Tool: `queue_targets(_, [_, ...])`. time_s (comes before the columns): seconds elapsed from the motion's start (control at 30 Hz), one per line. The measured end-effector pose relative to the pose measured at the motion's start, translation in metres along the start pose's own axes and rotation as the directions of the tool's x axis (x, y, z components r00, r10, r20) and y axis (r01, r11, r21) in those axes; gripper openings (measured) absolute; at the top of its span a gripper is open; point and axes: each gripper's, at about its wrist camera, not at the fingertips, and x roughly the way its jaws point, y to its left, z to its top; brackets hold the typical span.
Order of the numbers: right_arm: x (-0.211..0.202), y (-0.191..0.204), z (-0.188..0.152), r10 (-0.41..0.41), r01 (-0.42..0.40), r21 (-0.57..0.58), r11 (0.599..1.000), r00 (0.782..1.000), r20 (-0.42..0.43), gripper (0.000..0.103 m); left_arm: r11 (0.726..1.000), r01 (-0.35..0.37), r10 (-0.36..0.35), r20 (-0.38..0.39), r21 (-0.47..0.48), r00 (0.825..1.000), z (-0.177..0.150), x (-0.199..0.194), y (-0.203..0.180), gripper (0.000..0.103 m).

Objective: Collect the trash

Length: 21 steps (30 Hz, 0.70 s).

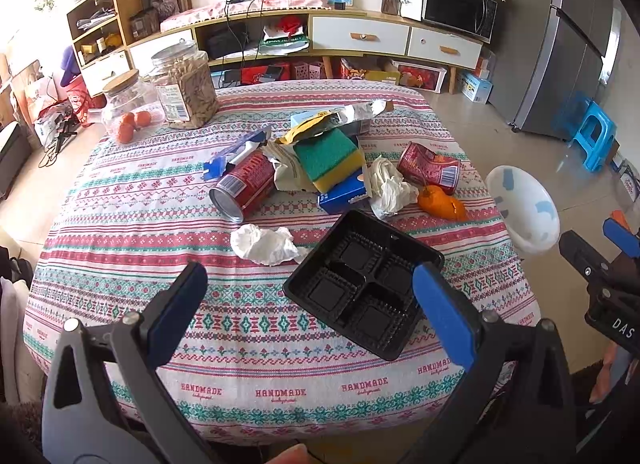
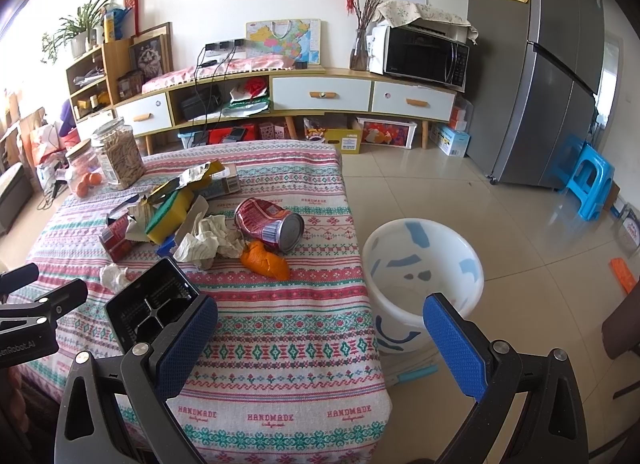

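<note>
**Trash lying on the worktop, both grippers standing open**

Left wrist view: Trash is lying scattered on the patterned worktop (image 1: 120, 223): a black compartment tray (image 1: 362, 284) nearest, a crumpled tissue (image 1: 266, 244) just beside it, two red cans (image 1: 246, 183) (image 1: 430, 167), a sponge (image 1: 330, 157) and orange peel (image 1: 442, 203) behind. The left gripper (image 1: 310, 310) is hovering with its fingers spread wide, gripping nothing.

Right wrist view: The white bin (image 2: 422, 284) is standing on the floor beside the worktop. The right gripper (image 2: 322, 348) is holding its fingers wide apart, empty, between tray and bin.
</note>
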Motion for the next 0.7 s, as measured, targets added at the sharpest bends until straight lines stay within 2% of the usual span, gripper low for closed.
queue_targets(0.23, [0.001,-0.001,0.0,-0.003,0.003,0.007,1.0,1.0,-0.003,0.103,1.0,0.002,-0.002,-0.007,-0.002,1.0,0.002,0.002,0.005,0.102])
queue_targets(0.43, [-0.003,-0.003,0.006,0.045,-0.045,-0.015,0.999,0.999,-0.02,0.103,1.0,0.003,-0.003,-0.047,0.0,0.999,0.008,0.009,0.017,0.102])
queue_targets(0.6, [0.002,-0.006,0.019,0.108,-0.111,-0.032,0.993,0.991,-0.084,0.103,0.997,0.071,-0.07,-0.12,0.005,0.99,0.02,0.02,0.028,0.102])
queue_targets(0.7, [0.009,-0.01,0.031,0.152,-0.156,-0.02,0.988,0.98,-0.132,0.103,0.998,0.068,-0.068,-0.158,-0.005,0.985,0.032,0.03,0.041,0.102])
